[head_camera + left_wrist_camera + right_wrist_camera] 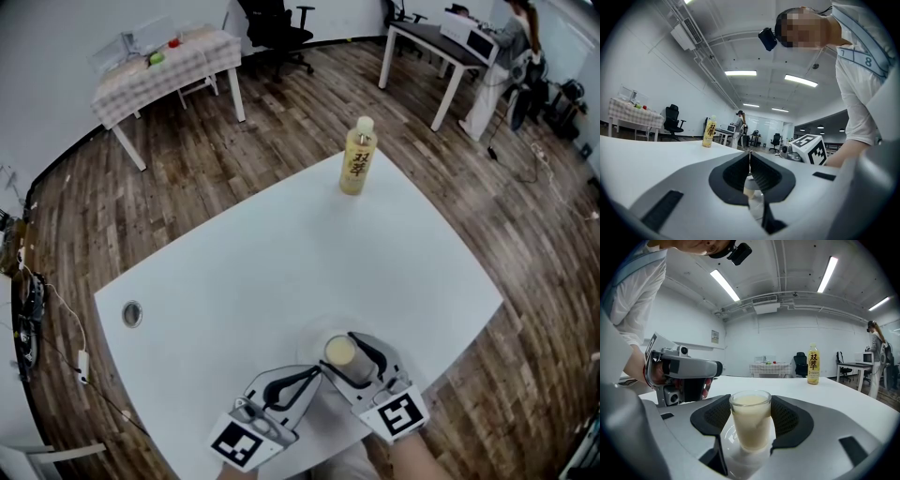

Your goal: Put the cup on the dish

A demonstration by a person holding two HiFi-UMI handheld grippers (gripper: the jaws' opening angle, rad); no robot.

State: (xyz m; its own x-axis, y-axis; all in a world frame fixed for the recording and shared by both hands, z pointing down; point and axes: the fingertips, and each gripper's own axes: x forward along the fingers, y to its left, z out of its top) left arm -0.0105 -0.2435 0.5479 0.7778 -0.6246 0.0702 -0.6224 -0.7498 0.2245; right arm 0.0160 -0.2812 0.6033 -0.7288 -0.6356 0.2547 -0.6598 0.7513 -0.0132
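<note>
A small glass cup point(339, 352) of creamy liquid stands upright between the jaws of my right gripper point(341, 353), which is shut on its sides. In the right gripper view the cup point(750, 419) sits low over a white dish point(730, 438); I cannot tell whether its base touches. The dish point(313, 339) lies on the white table point(281, 253) near the front edge. My left gripper point(319, 370) is shut with nothing seen between its tips, which point at the dish's near-left edge. Its closed tips point(750, 153) show in the left gripper view.
A yellow drink bottle point(358, 156) stands at the table's far side. A round cable hole point(132, 313) is in the table's left part. Beyond are a checked-cloth table point(169, 66), a white desk point(441, 47) and wooden floor point(525, 253).
</note>
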